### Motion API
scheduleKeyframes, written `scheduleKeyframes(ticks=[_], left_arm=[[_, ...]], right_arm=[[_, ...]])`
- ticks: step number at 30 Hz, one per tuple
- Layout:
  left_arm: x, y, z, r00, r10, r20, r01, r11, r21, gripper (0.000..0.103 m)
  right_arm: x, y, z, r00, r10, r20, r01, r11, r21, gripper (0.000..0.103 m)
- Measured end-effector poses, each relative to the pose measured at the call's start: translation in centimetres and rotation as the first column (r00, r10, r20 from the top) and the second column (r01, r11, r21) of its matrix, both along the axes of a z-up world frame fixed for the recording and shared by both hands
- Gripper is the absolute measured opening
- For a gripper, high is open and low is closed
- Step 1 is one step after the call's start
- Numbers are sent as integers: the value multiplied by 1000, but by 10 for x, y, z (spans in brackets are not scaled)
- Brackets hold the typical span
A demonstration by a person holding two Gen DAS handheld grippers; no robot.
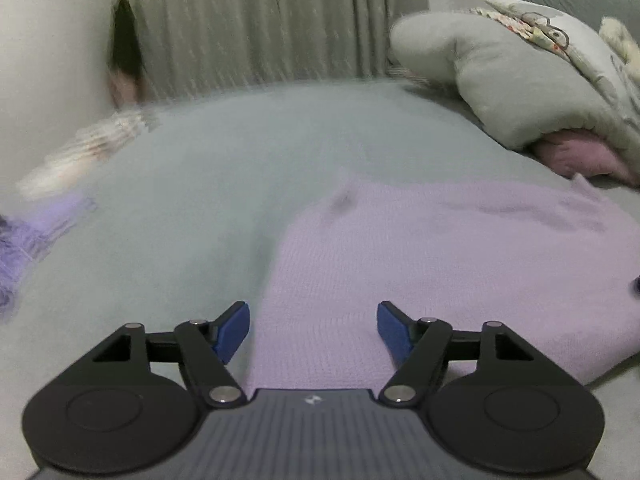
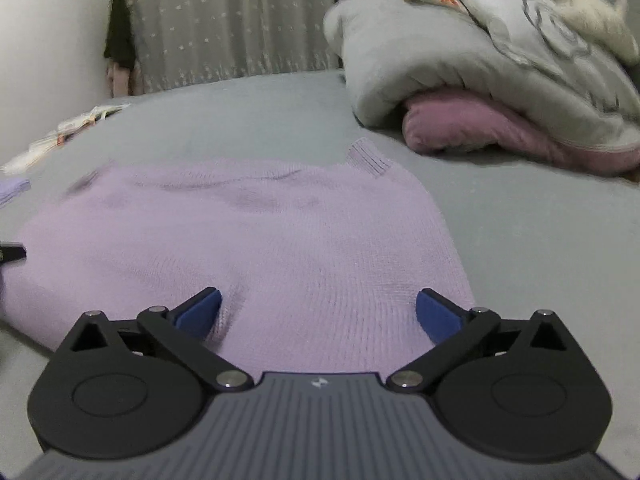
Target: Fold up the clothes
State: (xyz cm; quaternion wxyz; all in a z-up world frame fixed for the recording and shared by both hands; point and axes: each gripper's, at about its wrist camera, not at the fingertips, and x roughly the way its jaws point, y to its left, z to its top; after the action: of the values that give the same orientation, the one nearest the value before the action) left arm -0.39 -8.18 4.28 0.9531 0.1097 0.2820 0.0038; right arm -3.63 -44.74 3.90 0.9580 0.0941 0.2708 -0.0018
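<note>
A lilac knit sweater [image 1: 440,256] lies flat on the grey bed [image 1: 180,200], folded into a rough rectangle. In the right wrist view the sweater [image 2: 260,240] fills the middle, with a ribbed cuff [image 2: 368,160] at its far edge. My left gripper [image 1: 314,330] is open and empty, low over the sweater's near left edge. My right gripper [image 2: 318,314] is open and empty over the sweater's near right part. The tip of the left gripper [image 2: 12,254] shows at the left edge of the right wrist view.
A pile of grey bedding over a pink quilt [image 2: 480,128] lies at the back right, also in the left wrist view [image 1: 520,92]. Folded pale clothes [image 2: 60,132] and a purple garment [image 1: 24,240] lie at the left. A grey curtain [image 2: 240,20] hangs behind the bed.
</note>
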Motion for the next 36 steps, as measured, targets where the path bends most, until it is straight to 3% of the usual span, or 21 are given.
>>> scheduleKeyframes(ticks=[1,3,5,8,12,19,22,24,27,30,32,34,36], left_arm=[[-2,-3,-5,1000,5,14,-5,998,56,88],[2,-5,-25,1000,14,-13,-12,996,91,92],[10,7,-42,998,60,-26,-60,998,0,103],[26,29,-45,986,103,-129,-126,974,-188,103],[22,13,-42,994,86,-64,-90,994,-67,103],[24,18,-23,992,100,-78,-107,990,-95,102],[0,8,2,998,34,46,-29,994,-106,102],[-5,-4,7,996,-31,80,39,994,-102,102],[7,-18,-11,999,-51,2,51,997,-62,103],[19,-1,-44,999,-10,-42,1,976,-219,103],[27,15,-47,995,-27,-96,-5,949,-316,103],[29,18,-46,994,-41,-100,7,946,-325,103],[29,17,-46,995,-56,-84,28,952,-303,103]], right_arm=[[-3,2,2,1000,0,16,0,1000,-6,103],[0,16,-5,1000,20,-11,-21,997,-69,103],[-1,21,-27,1000,-1,-21,0,998,-69,103],[1,21,-37,999,-9,-41,7,999,-53,103],[0,21,-37,999,-13,-37,11,998,-61,103],[3,20,-35,1000,-13,-27,12,999,-49,103],[5,20,-36,1000,-24,-19,23,999,-46,103],[6,22,-37,999,-31,-12,31,998,-48,103],[5,21,-36,999,-34,-6,33,999,-37,103],[7,17,-25,1000,-14,-10,14,999,-30,103],[5,11,-14,998,-36,52,36,999,4,103],[3,9,-12,994,-61,88,59,998,27,103],[13,8,-30,997,-69,23,69,997,28,103]])
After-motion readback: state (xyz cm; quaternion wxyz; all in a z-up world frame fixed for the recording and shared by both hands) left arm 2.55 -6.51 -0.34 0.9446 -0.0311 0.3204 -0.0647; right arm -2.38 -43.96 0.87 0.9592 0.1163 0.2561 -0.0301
